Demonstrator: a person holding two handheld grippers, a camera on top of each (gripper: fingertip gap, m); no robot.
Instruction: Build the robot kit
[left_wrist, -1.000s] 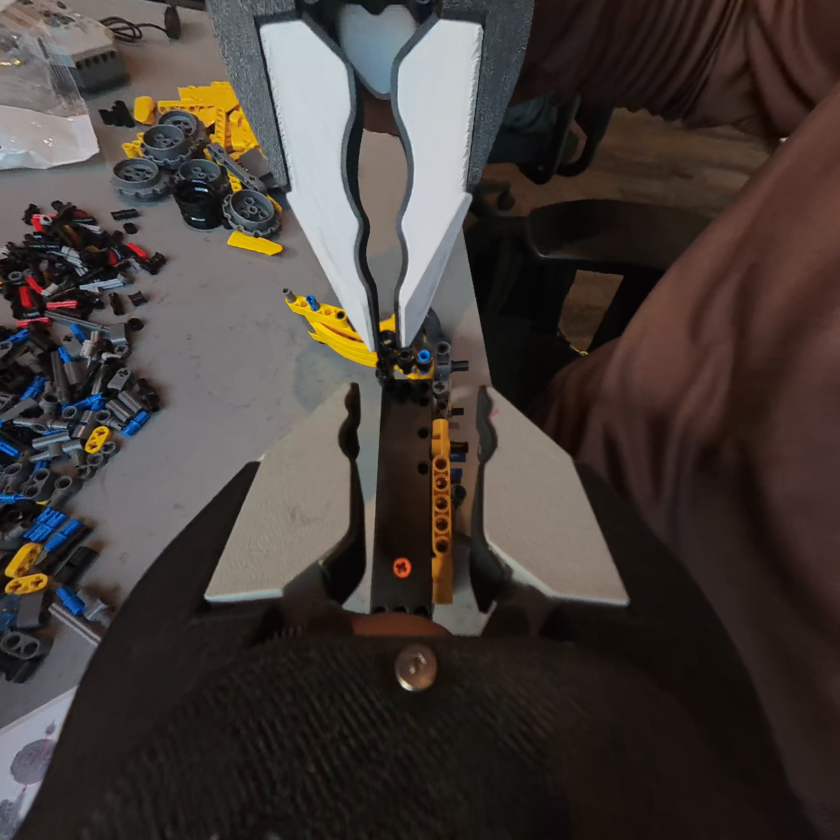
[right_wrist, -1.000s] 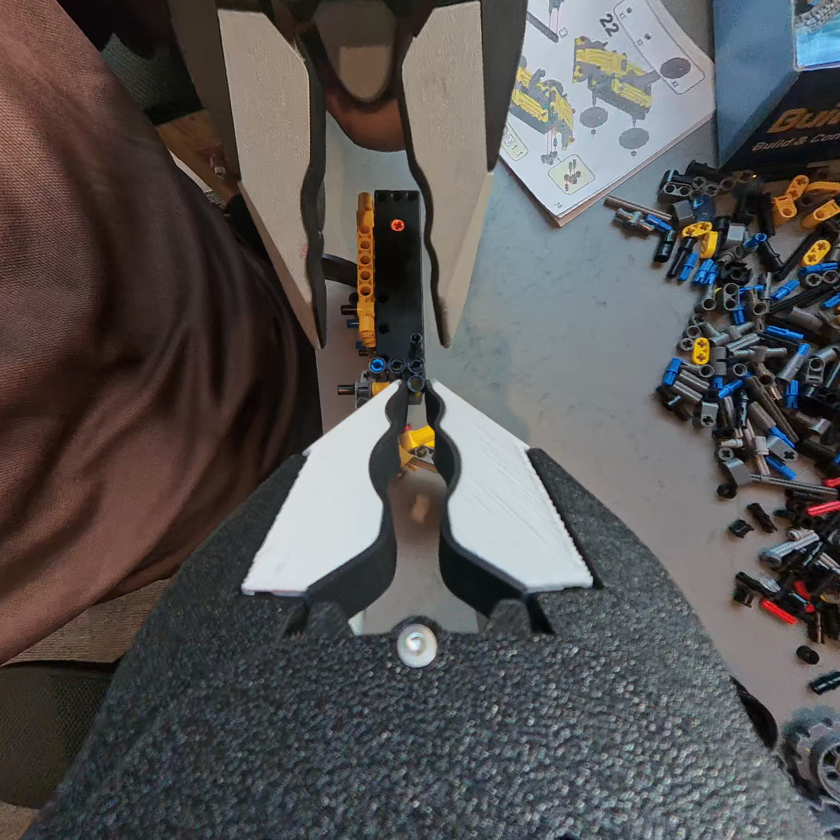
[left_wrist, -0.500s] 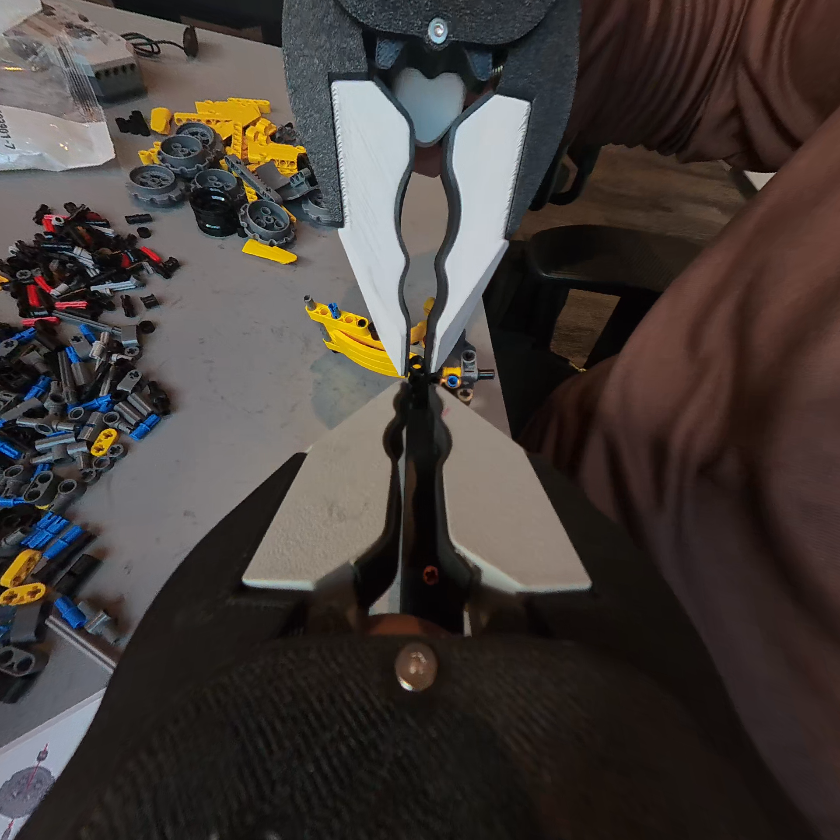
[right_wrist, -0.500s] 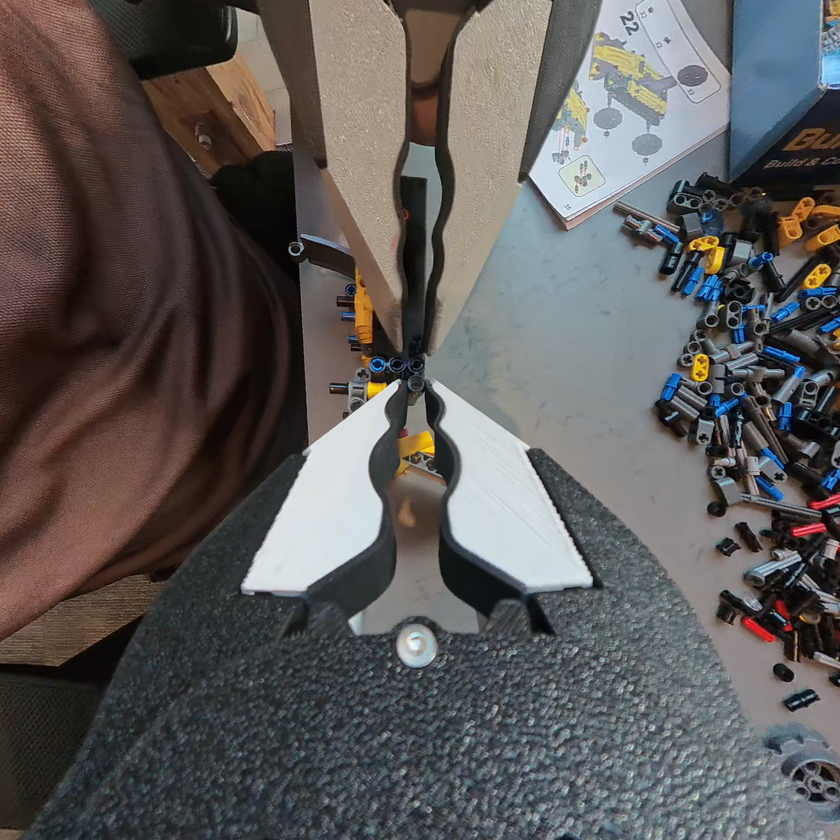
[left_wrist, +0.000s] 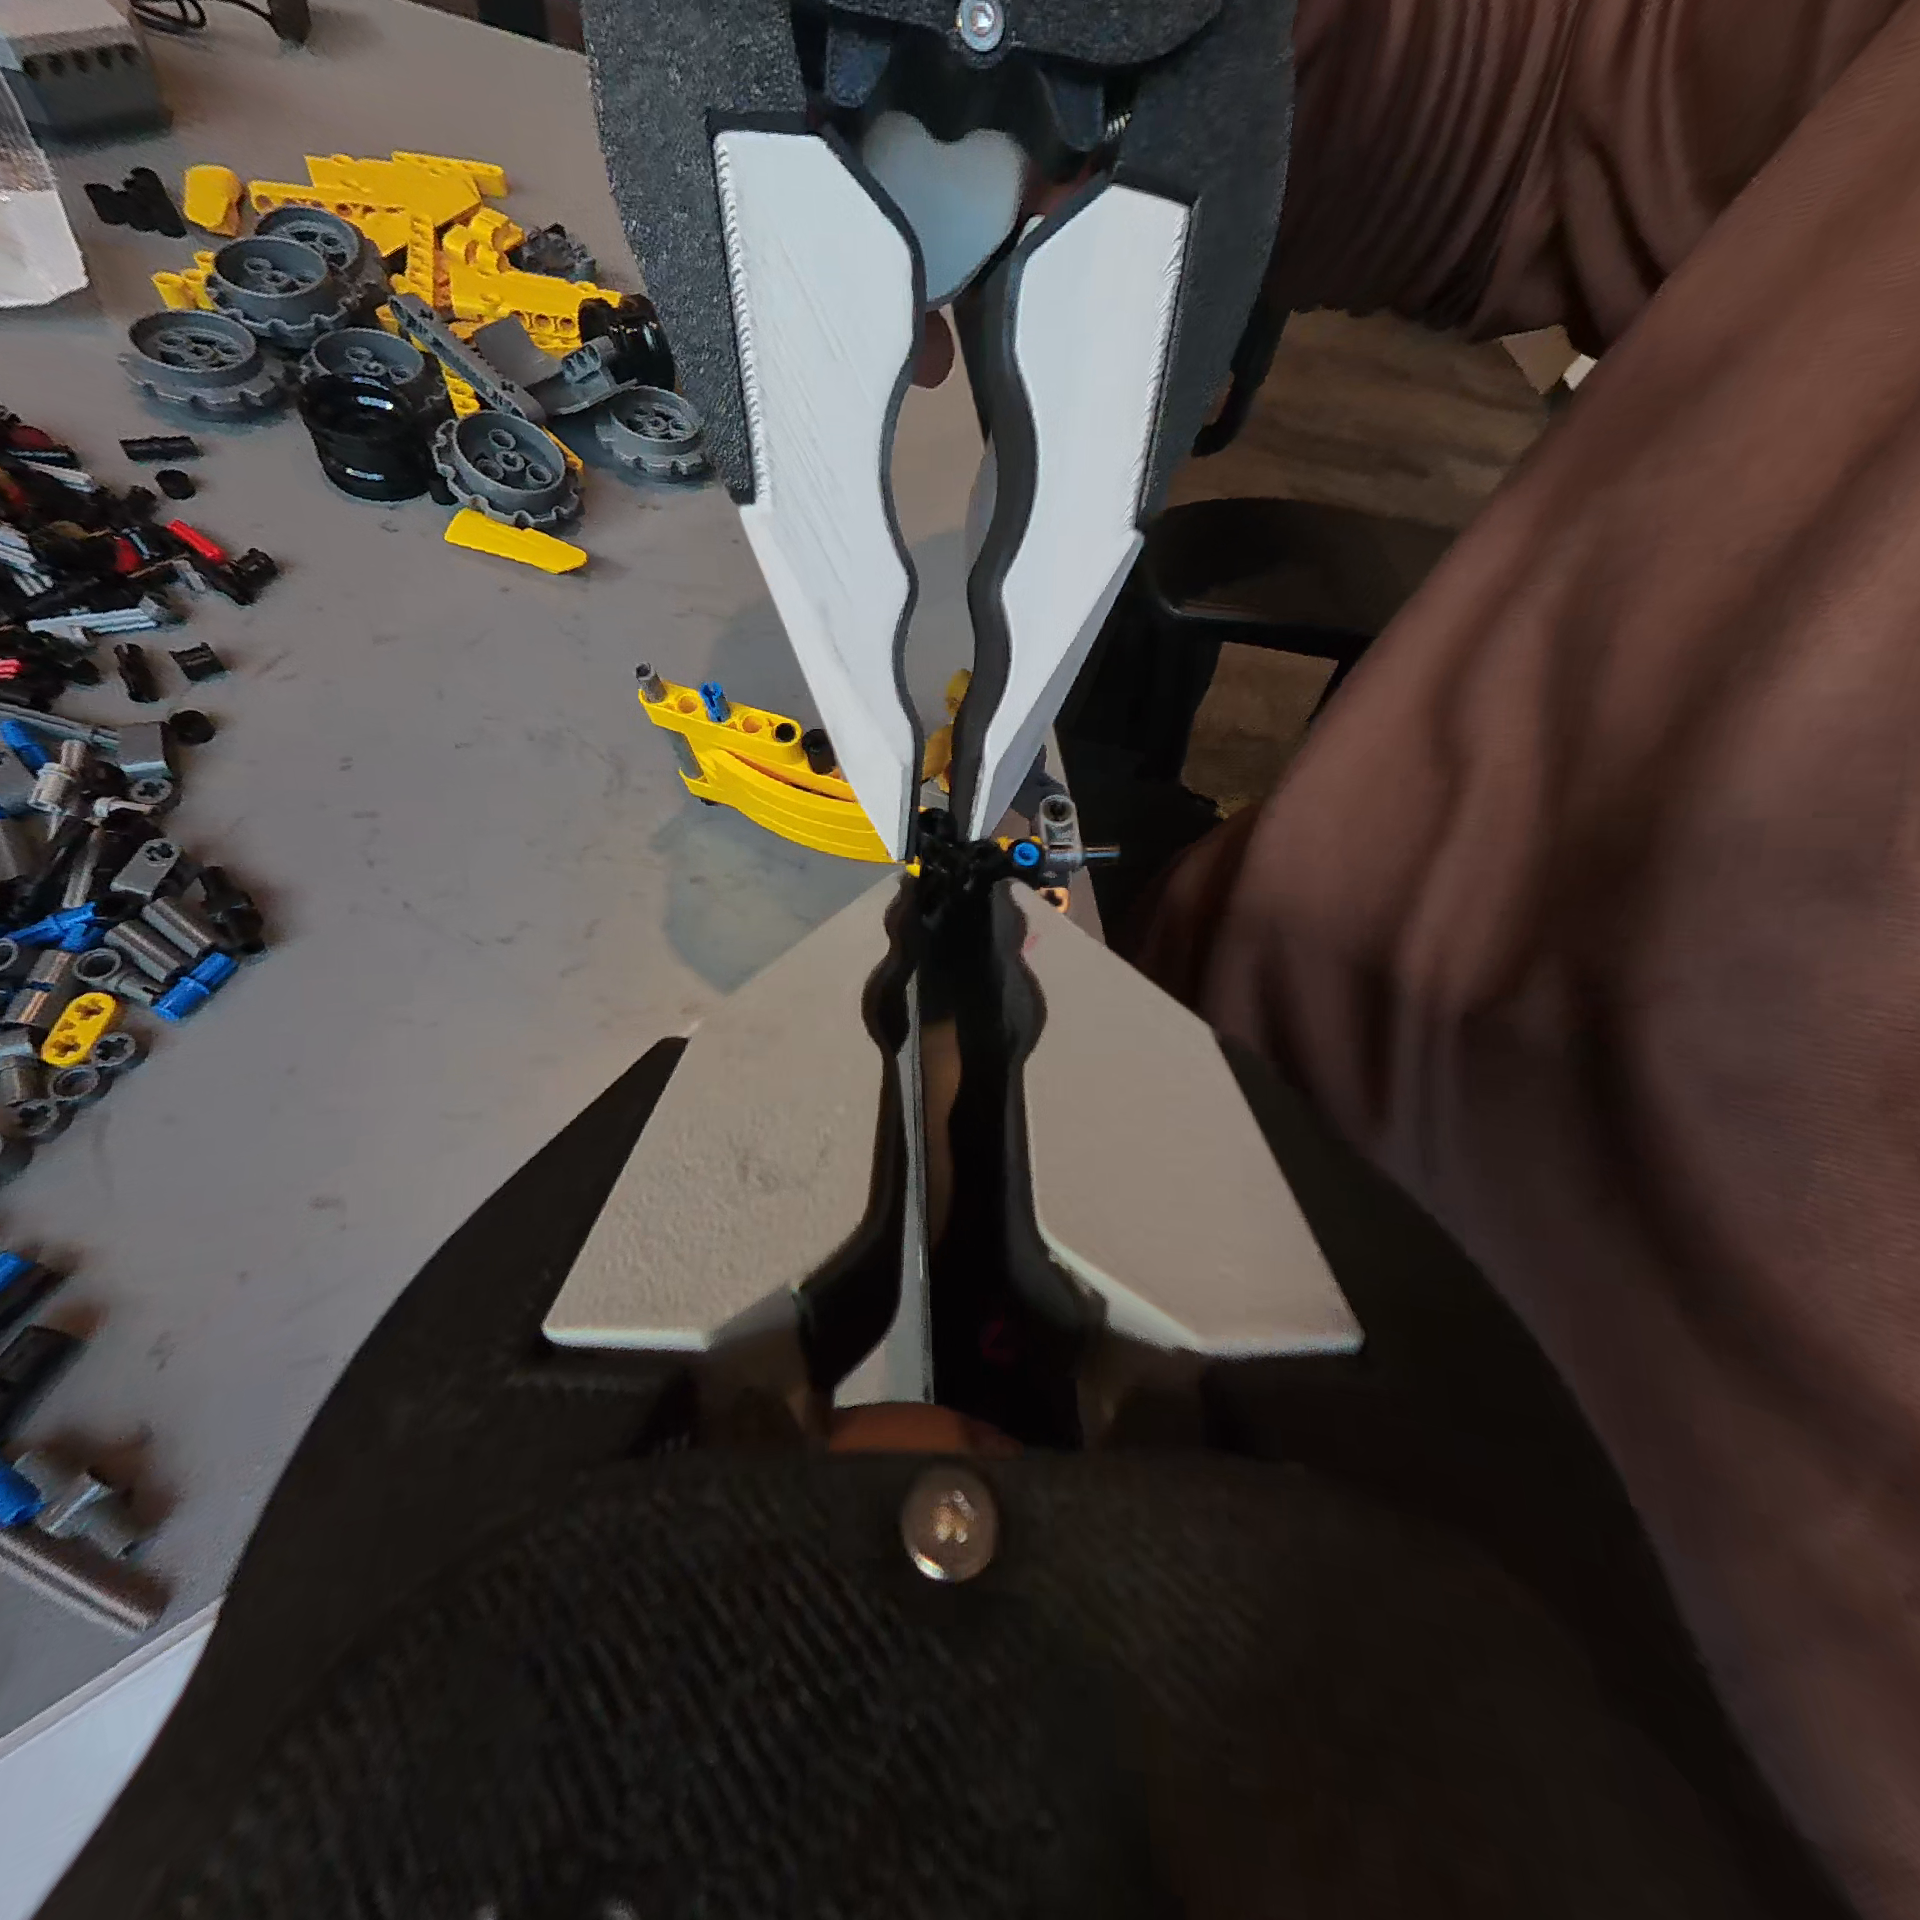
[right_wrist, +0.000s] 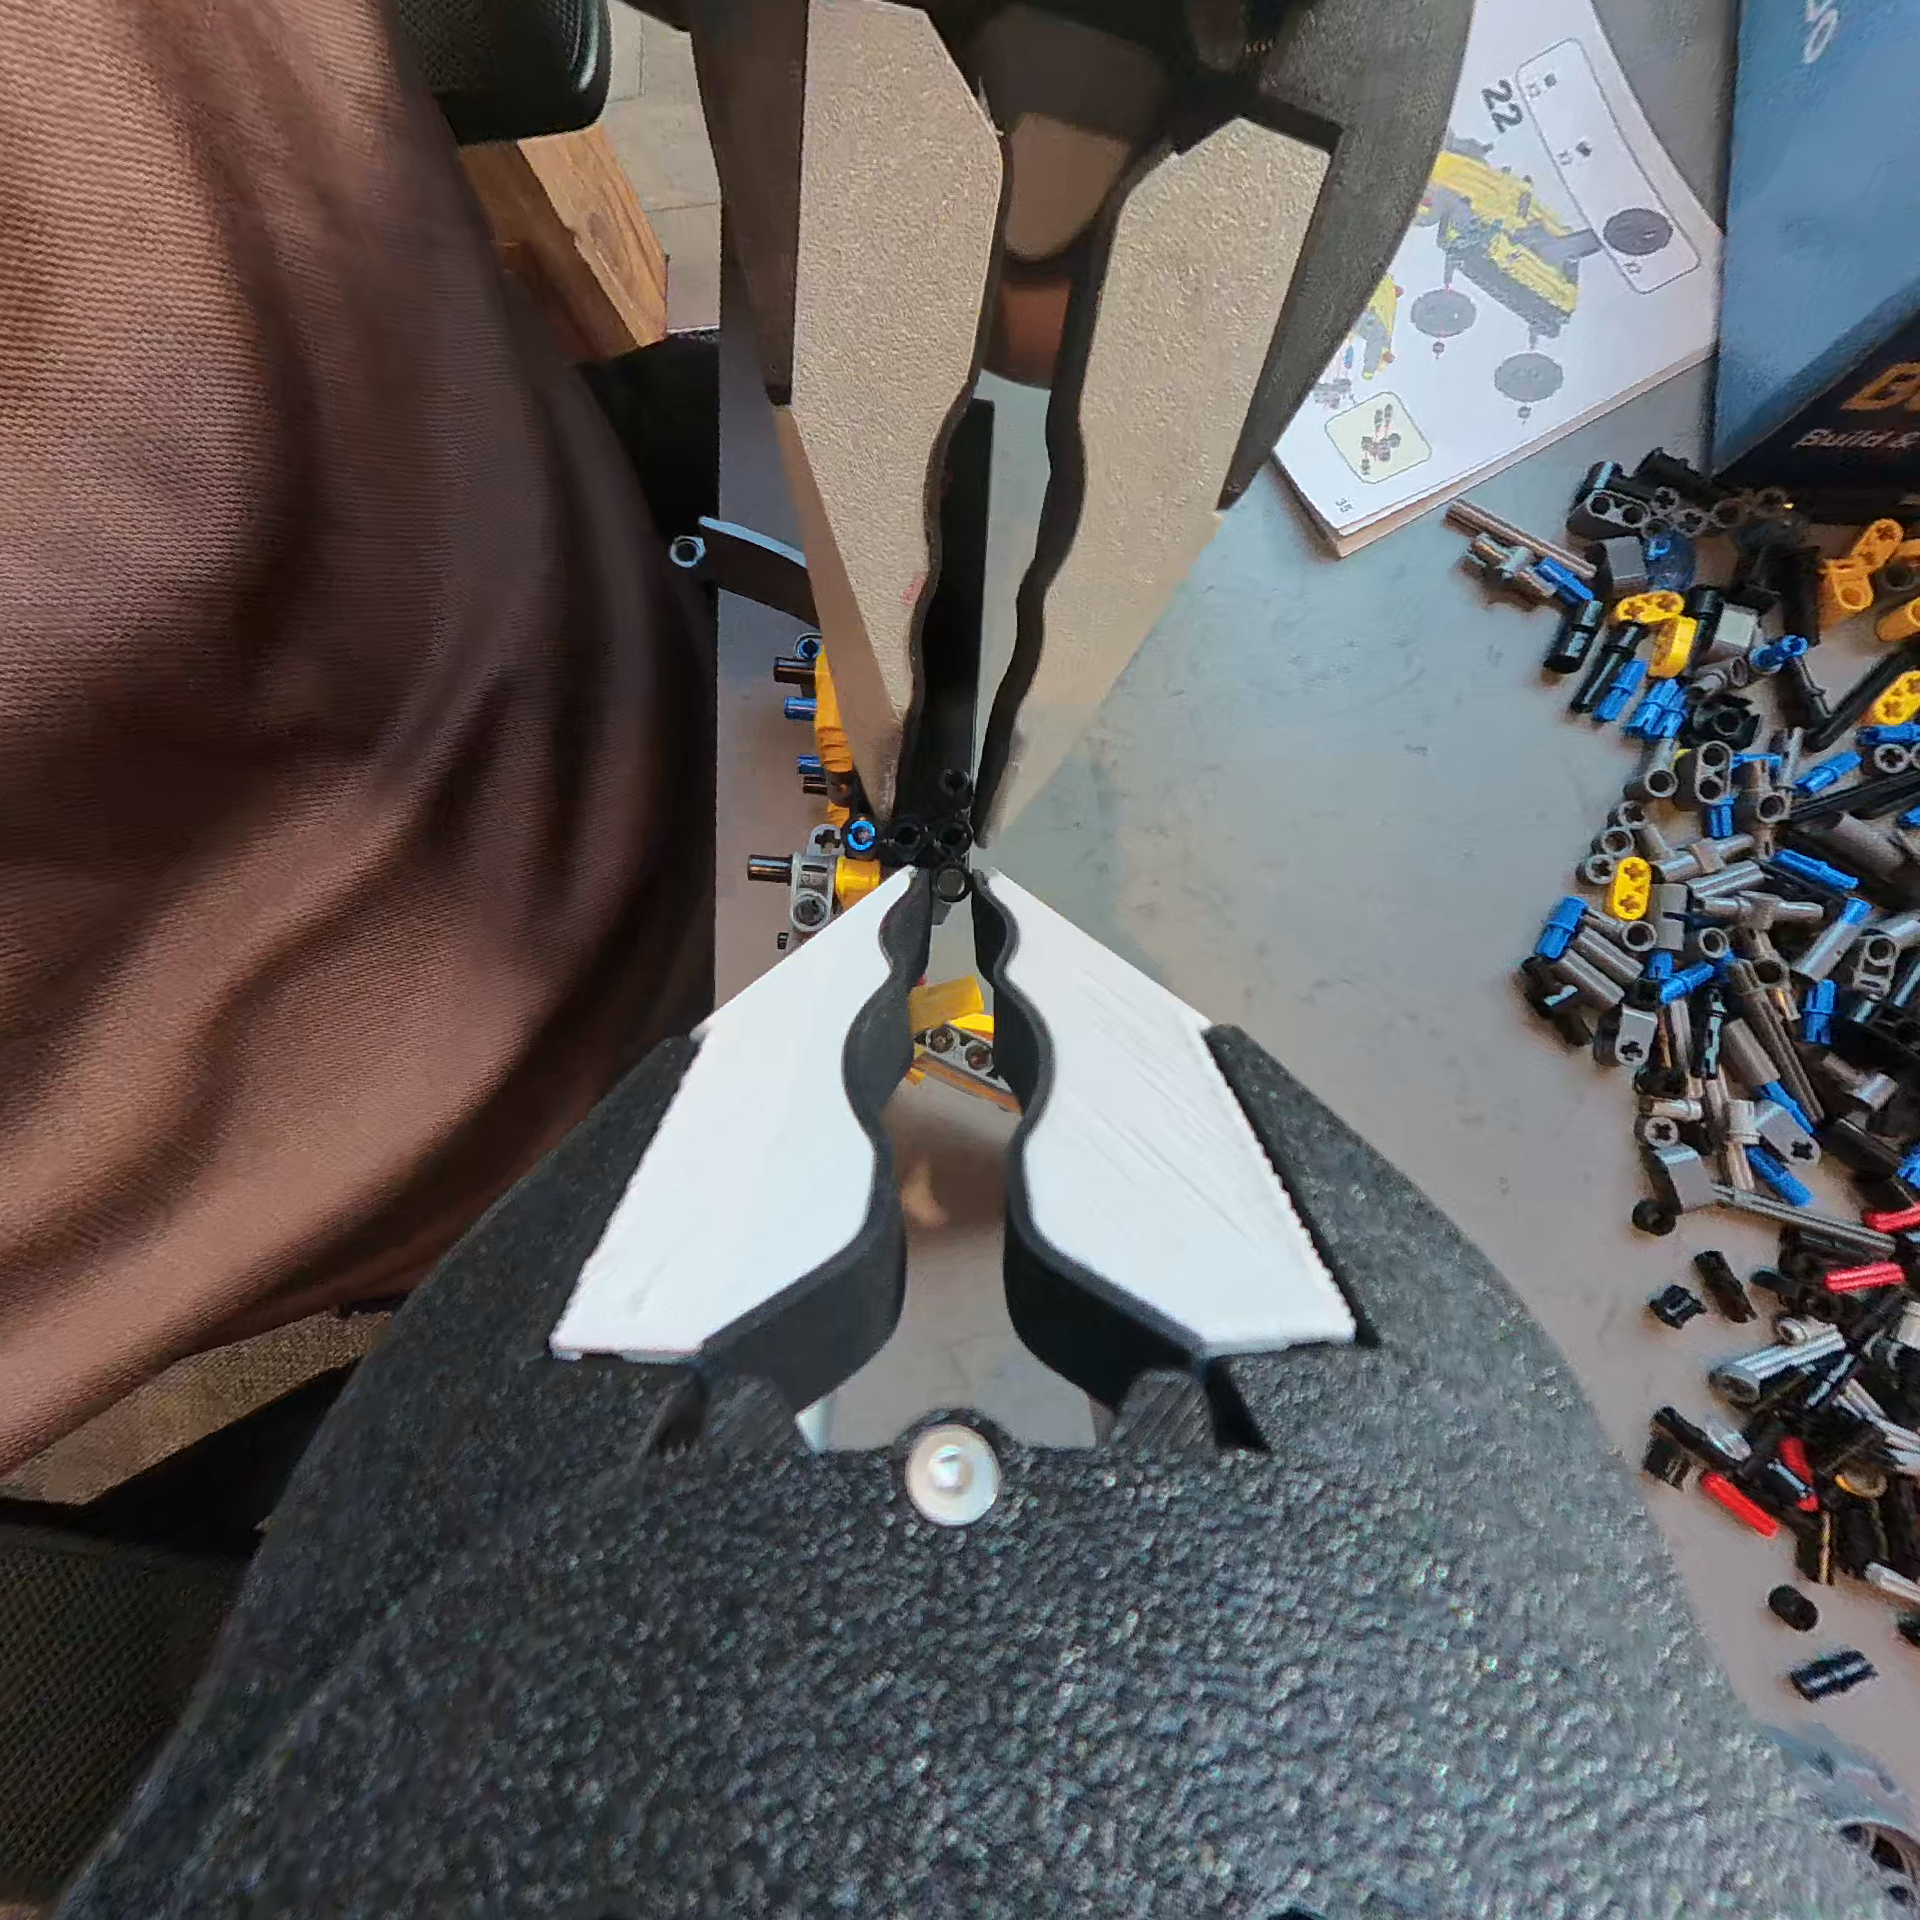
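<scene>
Jaws of the left gripper (left_wrist: 951, 883) are clamped edge-on along a black panel (left_wrist: 971, 1122). Right gripper (right_wrist: 948, 883) is pinched nearly closed on a black pin (right_wrist: 948, 881) at the panel's studded end, above the surface (right_wrist: 1299, 831) edge. A misaligned push could pop the pin free or twist the panel loose; either might fall past the edge beside the yellow piece (left_wrist: 764, 769).

We're rocking a left gripper (left_wrist: 940, 914) with grey fingers, black wavy pads, silver screw. The right gripper (right_wrist: 948, 896) is sporting white fingers on a grainy black body, and we're wearing brown sleeves (left_wrist: 1558, 727).
</scene>
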